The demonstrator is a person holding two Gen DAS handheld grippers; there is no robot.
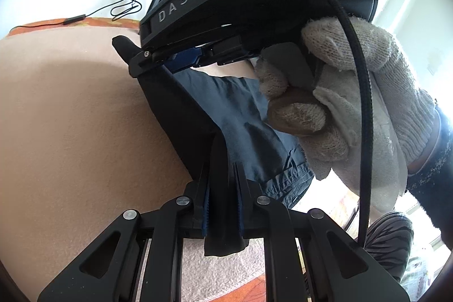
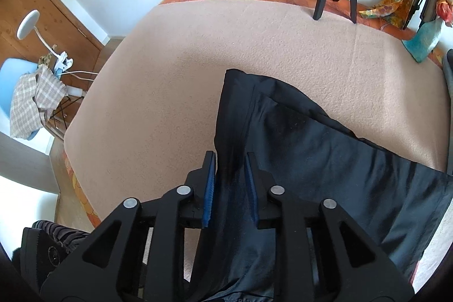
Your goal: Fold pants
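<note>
Pants, dark navy thin fabric [image 2: 325,149], on beige blanket-covered table [image 2: 170,70].
Left tool [image 1: 222,183] clenched on pants fold; right tool [image 2: 230,174] loosened, fabric between its pads.

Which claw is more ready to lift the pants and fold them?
Left, probably. The left claw pinches the pants firmly, while the right claw stands open with them loose between its pads, so it must grip first.

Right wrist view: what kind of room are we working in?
Probably a home bedroom or spare room: the dark pants lie on a peach blanket-covered bed, beside a wooden door and a white clip-on lamp.
</note>
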